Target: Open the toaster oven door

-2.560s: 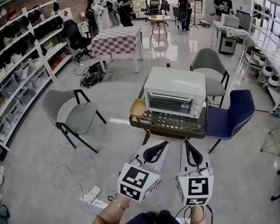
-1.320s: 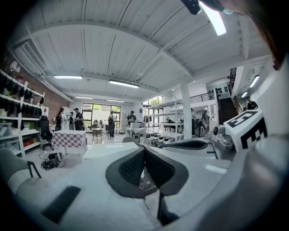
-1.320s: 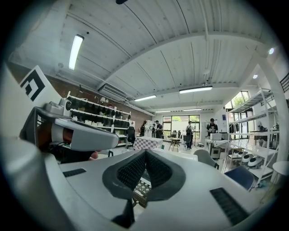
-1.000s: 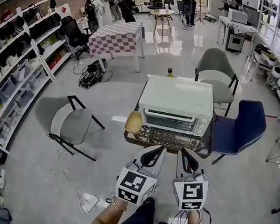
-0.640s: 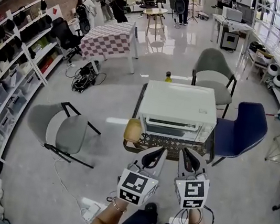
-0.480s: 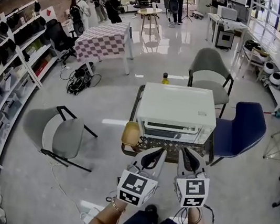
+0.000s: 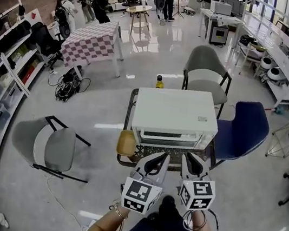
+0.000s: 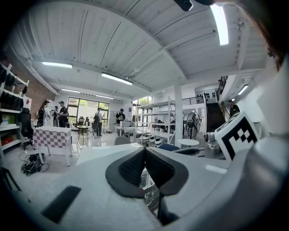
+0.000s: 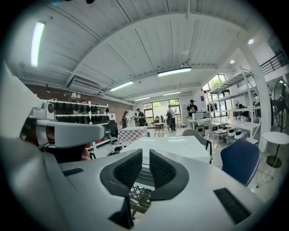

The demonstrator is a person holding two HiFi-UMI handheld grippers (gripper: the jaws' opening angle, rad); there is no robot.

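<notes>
White and boxy, the toaster oven [image 7: 174, 113] sits on a dark mesh-topped table [image 7: 128, 115] straight ahead of you. Its door [image 7: 169, 138] is on the near face, shut, and neither tool touches it. The main danger, I judge, is dragging the whole oven toward the near edge if you tug straight out instead of letting the door swing on its hinge. A bite that catches only the lip of the handle could also slip off. A blue chair [image 7: 248, 127] stands close on the right, a grey chair [image 7: 206, 76] is beyond the far side, and another grey chair [image 7: 54, 146] is well off to the left. None of them blocks the door. A wooden dish [image 7: 126, 143] lies at the table's near left corner, just beside the door, so keep clear of it. A small bottle [image 7: 160, 82] stands behind the oven. Your left gripper [image 8: 145, 151] is clenched on nothing. Your right gripper [image 9: 146, 155] has just been opening its jaws; they stand a little apart with nothing between them.
</notes>
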